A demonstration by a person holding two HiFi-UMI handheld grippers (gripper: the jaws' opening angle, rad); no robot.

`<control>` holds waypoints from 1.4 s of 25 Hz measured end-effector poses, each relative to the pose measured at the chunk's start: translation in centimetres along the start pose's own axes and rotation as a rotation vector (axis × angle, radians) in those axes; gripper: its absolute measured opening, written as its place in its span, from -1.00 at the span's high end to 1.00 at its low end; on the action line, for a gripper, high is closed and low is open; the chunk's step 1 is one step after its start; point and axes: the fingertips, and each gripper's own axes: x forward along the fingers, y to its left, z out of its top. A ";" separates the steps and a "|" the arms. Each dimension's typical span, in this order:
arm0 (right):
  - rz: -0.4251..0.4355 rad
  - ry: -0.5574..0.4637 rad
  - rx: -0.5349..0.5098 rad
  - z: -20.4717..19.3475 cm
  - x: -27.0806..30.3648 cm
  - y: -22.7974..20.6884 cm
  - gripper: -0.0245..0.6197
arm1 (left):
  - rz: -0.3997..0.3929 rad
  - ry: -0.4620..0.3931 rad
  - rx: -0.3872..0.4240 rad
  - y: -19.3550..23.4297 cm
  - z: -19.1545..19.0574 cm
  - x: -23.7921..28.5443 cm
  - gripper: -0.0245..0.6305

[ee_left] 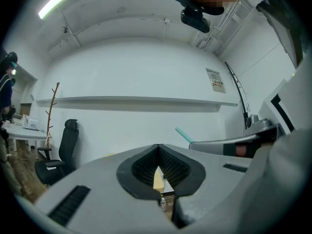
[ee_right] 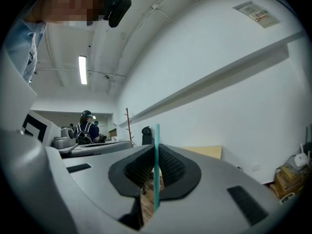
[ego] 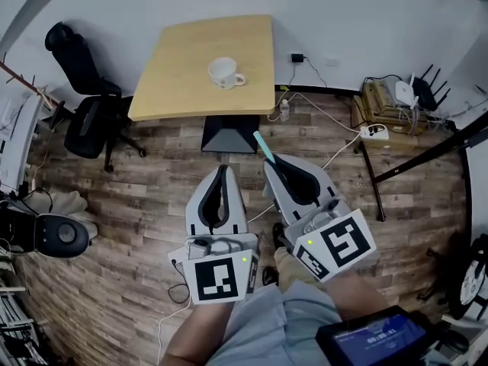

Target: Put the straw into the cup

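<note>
A white cup [ego: 225,72] with a handle stands on the light wooden table [ego: 183,82], far ahead of both grippers. My right gripper [ego: 268,158] is shut on a teal straw [ego: 260,141], whose end sticks out past the jaws toward the table. In the right gripper view the straw [ee_right: 157,165] stands upright between the jaws, with the table top [ee_right: 207,152] behind it. My left gripper [ego: 223,168] hovers beside it over the floor, shut with nothing in it. From the left gripper view, the straw [ee_left: 184,134] shows at the right.
A black office chair [ego: 88,90] stands left of the table. The table's dark base [ego: 229,136] is just ahead of the grippers. Cables, a power strip [ego: 374,132] and a router [ego: 404,94] lie at the right wall. A person [ee_right: 87,129] stands far off.
</note>
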 end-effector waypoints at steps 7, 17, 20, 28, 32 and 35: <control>-0.006 -0.047 -0.044 3.3 5.3 -5.8 0.87 | 0.038 -0.052 0.037 2.1 2.6 7.0 0.93; 0.030 -0.095 -0.078 6.9 9.7 -9.2 0.87 | 0.073 -0.092 0.049 3.3 4.7 12.2 0.93; 0.033 -0.083 -0.066 6.4 11.0 -9.8 0.87 | 0.081 -0.076 0.040 4.1 4.0 13.2 0.93; 0.025 -0.011 -0.039 2.7 17.0 -10.7 0.87 | 0.089 -0.013 -0.005 9.1 -0.1 17.6 0.93; -0.008 0.015 -0.023 0.9 20.7 -11.3 0.87 | 0.068 0.017 -0.028 12.3 -1.9 20.4 0.93; -0.045 0.030 -0.016 0.0 23.9 -11.5 0.87 | 0.027 0.038 -0.040 14.8 -3.0 22.8 0.93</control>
